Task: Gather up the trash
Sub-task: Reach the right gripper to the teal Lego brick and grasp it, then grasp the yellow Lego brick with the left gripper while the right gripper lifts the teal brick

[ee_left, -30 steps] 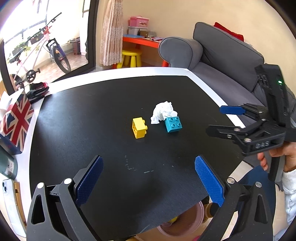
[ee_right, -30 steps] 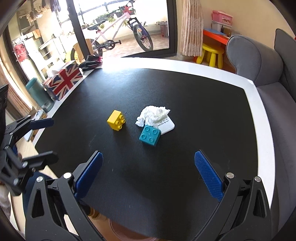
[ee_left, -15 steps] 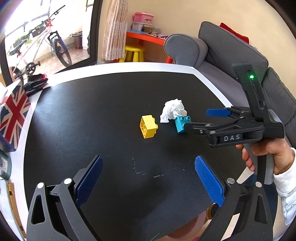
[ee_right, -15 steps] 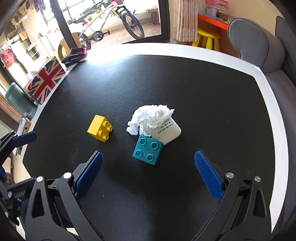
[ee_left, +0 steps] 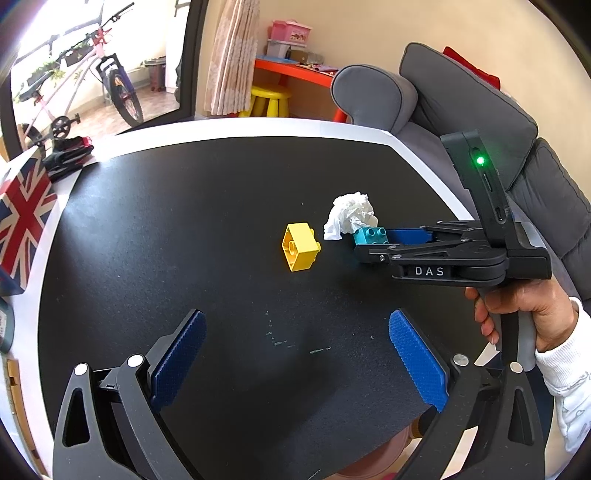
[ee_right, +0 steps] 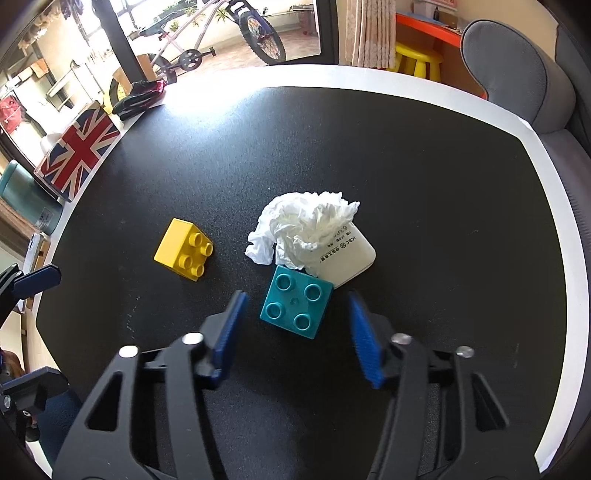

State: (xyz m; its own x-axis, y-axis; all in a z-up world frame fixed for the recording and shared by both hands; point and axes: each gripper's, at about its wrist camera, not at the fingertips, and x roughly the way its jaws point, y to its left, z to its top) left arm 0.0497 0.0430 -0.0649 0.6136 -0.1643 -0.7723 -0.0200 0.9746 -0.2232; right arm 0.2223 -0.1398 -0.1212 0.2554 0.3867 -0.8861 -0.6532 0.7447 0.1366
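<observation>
Crumpled white tissue [ee_right: 306,225] lies mid-table on the black mat [ee_right: 424,166], draped over a small white card [ee_right: 351,254], with a teal toy brick [ee_right: 295,301] touching its near side and a yellow brick [ee_right: 183,249] just to the left. Right gripper [ee_right: 295,325] is closing its jaws around the teal brick, pads not yet touching it. Left gripper [ee_left: 295,365] hovers wide open and empty.

You get bright daylight from the window [ee_right: 221,33], which blows out to white in the left wrist view. It throws a pale glare across the far left of the black worktop [ee_right: 424,155]. Shadows are soft and short. Both fisheye views bend hard at the edges, with dark corners. The right jaws look slightly motion-blurred; the rest is sharp.
</observation>
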